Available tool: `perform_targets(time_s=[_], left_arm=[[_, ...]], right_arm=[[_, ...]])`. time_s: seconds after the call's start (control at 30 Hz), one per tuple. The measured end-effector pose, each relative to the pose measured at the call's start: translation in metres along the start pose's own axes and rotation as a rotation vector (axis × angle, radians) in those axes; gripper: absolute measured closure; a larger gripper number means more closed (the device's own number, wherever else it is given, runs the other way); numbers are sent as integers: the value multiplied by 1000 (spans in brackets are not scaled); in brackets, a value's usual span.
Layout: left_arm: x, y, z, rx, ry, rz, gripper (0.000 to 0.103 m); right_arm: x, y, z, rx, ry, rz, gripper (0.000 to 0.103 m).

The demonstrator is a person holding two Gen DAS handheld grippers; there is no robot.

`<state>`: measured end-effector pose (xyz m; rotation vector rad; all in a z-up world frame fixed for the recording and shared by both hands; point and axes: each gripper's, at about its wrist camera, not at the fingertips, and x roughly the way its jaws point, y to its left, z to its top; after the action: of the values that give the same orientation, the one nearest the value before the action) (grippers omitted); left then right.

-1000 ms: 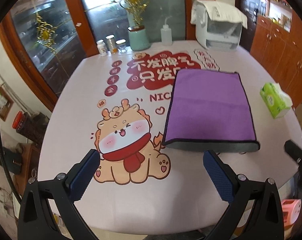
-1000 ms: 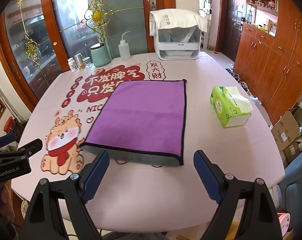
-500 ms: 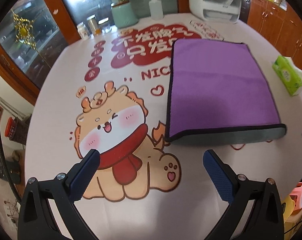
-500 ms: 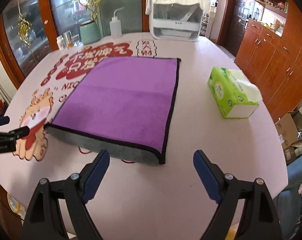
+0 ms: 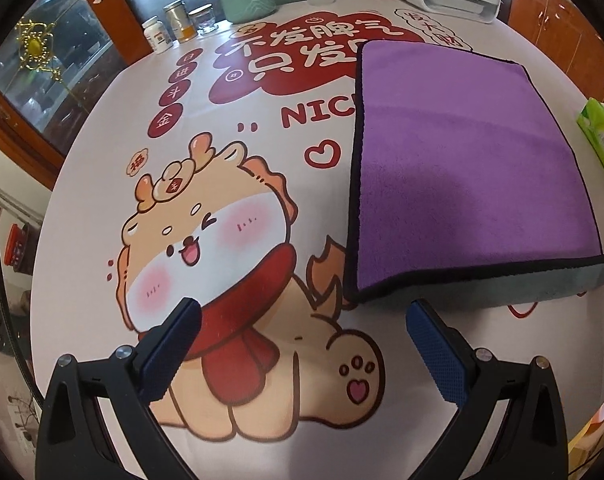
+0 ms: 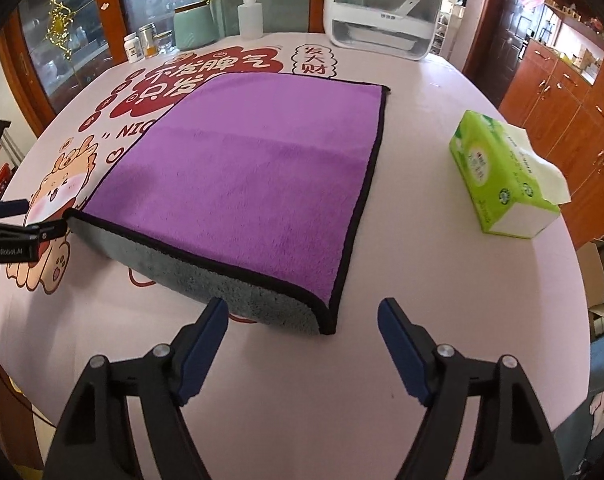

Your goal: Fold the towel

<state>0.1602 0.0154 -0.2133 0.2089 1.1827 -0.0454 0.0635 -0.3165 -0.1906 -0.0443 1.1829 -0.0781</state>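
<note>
A purple towel (image 6: 254,176) lies flat on a round bench (image 6: 422,264) covered with a pink cloth printed with a cartoon dragon (image 5: 222,256). The towel already looks folded once: its near edge is a thick grey fold edged in black.

The right tool (image 6: 302,320) hangs just short of the towel's near right corner. Its blue pads stand wide apart and are closing, with nothing between them yet. The left tool (image 5: 302,320) hangs near the towel's near left corner; its right pad sits just in front of the grey fold. Its jaws are wide open and it holds nothing. In the right view it shows at the left edge, close beside that corner.

The step in hand seems to be the approach to the two near corners, ahead of another fold. The next move likely calls for each tool to slide onto its corner, pinch all the layers together, then lift and carry the near edge toward the far edge, keeping both sides level.

A green tissue box (image 6: 502,180) sits well to the towel's right.

Compared with a second ago, both tools are lower and closer to the towel, which fills more of each view. The towel itself has not moved.
</note>
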Motion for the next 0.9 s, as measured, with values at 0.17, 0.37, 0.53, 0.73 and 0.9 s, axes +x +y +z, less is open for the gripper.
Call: perform_targets(time_s=[0.17,0.37,0.53,0.73,0.9], left_arm=[[7,2,6,6,10,-41,4],[12,1,12,54,8,-85,10],[15,-4,13,99,16,-120,20],[20,-10,12,146,33,-160,40],[21,-11,12,142,38,-185,52]], right_arm=[[8,-2,0,-30,13,50,32],[15,-8,2,-27,32,104,43],[20,-11,2,-27,51,136,61],[22,-16,0,-24,62,152,73],[21,-20,0,-29,61,154,82]])
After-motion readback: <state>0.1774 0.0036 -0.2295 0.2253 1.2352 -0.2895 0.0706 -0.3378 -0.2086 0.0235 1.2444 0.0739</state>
